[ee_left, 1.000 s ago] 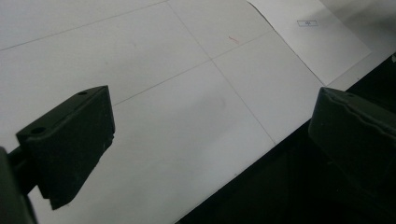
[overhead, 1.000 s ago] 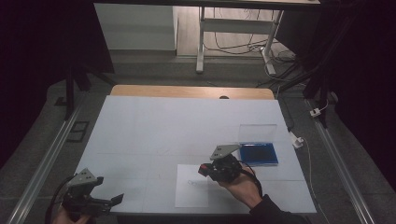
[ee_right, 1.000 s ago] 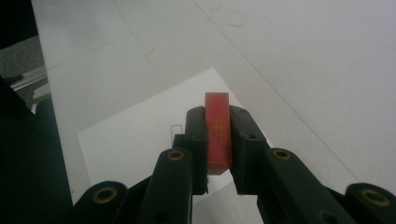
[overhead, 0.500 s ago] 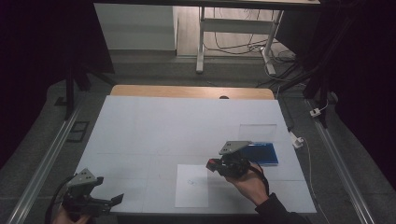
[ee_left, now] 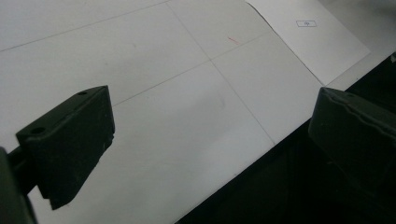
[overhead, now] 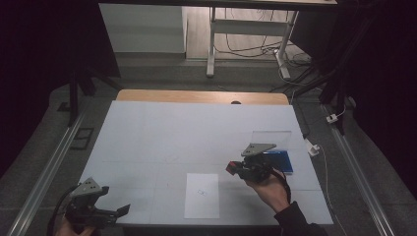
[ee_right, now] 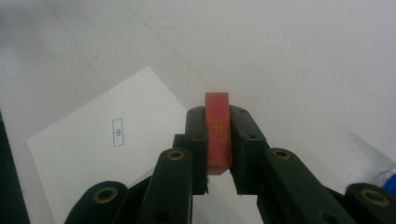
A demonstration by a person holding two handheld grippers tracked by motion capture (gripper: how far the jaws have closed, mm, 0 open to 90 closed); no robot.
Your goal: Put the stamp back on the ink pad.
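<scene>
So the right gripper (ee_right: 218,140) had its jaws clamped tight on a small red block (ee_right: 218,133), pads pressing both of its broad faces; the block stood on edge between them, thin side up, long axis running straight out along the jaws so its far end poked a little past the tips; in the high view that same red block (overhead: 231,168) showed at the gripper's left-facing nose, so the long axis pointed toward the white paper sheet (overhead: 202,195); taking that sheet as the landmark, the block hung just off its far right corner, lifted above the table (overhead: 162,132), not touching the paper; the blue tray (overhead: 278,161) sat further right of the sheet, just behind the right gripper (overhead: 235,169); the left gripper (overhead: 115,212) was well off to the left of the sheet near the table's front edge, jaws spread wide with nothing between them; its own view had the sheet (ee_left: 308,39) up in the far right corner
</scene>
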